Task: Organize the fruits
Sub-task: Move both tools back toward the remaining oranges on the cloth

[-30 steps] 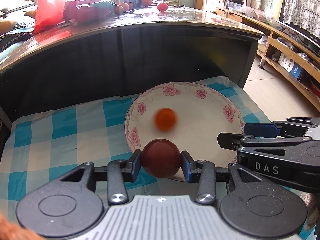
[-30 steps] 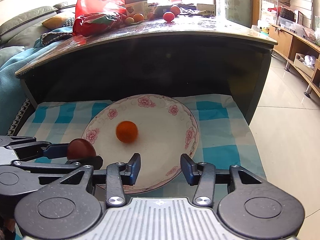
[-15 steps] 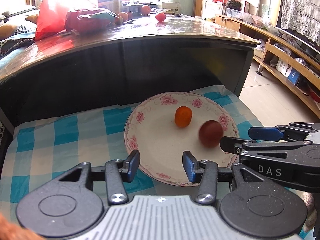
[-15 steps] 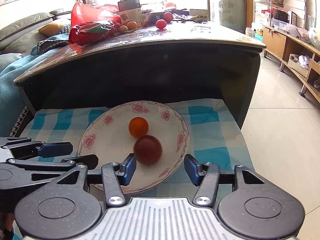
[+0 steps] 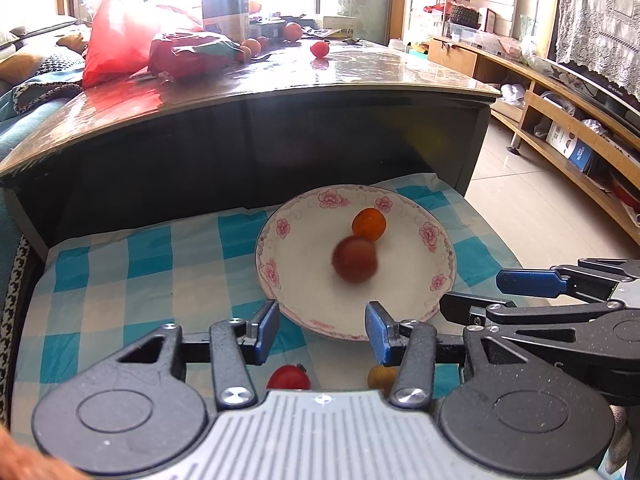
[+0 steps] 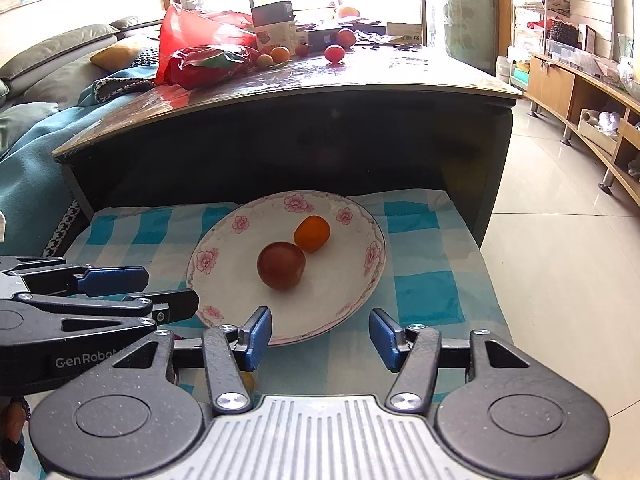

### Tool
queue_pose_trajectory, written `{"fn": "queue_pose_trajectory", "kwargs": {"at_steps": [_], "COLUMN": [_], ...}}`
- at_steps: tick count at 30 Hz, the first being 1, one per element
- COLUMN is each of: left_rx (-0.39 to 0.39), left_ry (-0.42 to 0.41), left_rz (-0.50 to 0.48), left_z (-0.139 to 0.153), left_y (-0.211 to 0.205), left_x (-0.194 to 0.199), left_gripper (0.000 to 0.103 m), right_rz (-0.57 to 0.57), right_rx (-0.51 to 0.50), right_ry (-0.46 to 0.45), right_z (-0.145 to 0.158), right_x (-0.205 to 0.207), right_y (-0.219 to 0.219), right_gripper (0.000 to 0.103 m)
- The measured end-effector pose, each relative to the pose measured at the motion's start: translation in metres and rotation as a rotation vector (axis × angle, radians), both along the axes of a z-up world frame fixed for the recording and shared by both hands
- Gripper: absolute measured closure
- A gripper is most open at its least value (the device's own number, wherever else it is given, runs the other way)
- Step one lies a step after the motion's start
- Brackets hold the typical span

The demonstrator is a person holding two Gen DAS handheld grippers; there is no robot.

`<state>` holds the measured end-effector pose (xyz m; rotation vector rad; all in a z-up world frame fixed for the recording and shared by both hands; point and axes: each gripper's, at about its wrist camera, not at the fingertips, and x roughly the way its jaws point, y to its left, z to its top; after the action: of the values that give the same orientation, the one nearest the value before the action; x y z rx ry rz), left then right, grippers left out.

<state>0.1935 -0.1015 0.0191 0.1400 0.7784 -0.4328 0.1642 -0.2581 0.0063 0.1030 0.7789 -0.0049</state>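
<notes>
A white flowered plate (image 5: 436,276) (image 6: 224,292) lies on a blue checked cloth. On it sit a dark red fruit (image 5: 355,259) (image 6: 281,265) and a small orange fruit (image 5: 369,223) (image 6: 312,234), touching each other. My left gripper (image 5: 322,326) is open and empty, just in front of the plate's near rim. My right gripper (image 6: 319,332) is open and empty, over the plate's near right rim. A small red fruit (image 5: 289,378) and a yellowish fruit (image 5: 378,376) lie on the cloth under the left gripper, partly hidden.
A dark glass-topped table (image 5: 280,92) (image 6: 320,92) rises behind the cloth, carrying a red bag (image 5: 120,40), a box and several more fruits (image 6: 334,53). Tiled floor and wooden shelving (image 5: 560,132) lie to the right. A sofa (image 6: 48,80) is at the left.
My left gripper opened and let go of the dark red fruit, which rolled across the plate and now rests against the orange fruit. Both grippers drew back from the plate.
</notes>
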Motion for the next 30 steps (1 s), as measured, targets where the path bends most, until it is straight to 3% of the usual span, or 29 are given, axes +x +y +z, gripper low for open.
{"fn": "queue_pose_trajectory", "kwargs": {"at_steps": [18,30], "left_rx": [-0.018,0.06], "left_ry": [-0.003,0.016], "left_rz": [0.036,0.0], "left_z": [0.013,0.0], "left_y": [0.037,0.072], "left_x": [-0.043,-0.074], "left_gripper": [0.048,0.048], "right_rz": [0.067,0.135], "right_rx": [-0.005,-0.02], "right_ry": [-0.011,0.027], "right_z": [0.011,0.003], "right_x": [-0.033,-0.049], "right_y": [0.033,0.051], "right_gripper": [0.053,0.052]}}
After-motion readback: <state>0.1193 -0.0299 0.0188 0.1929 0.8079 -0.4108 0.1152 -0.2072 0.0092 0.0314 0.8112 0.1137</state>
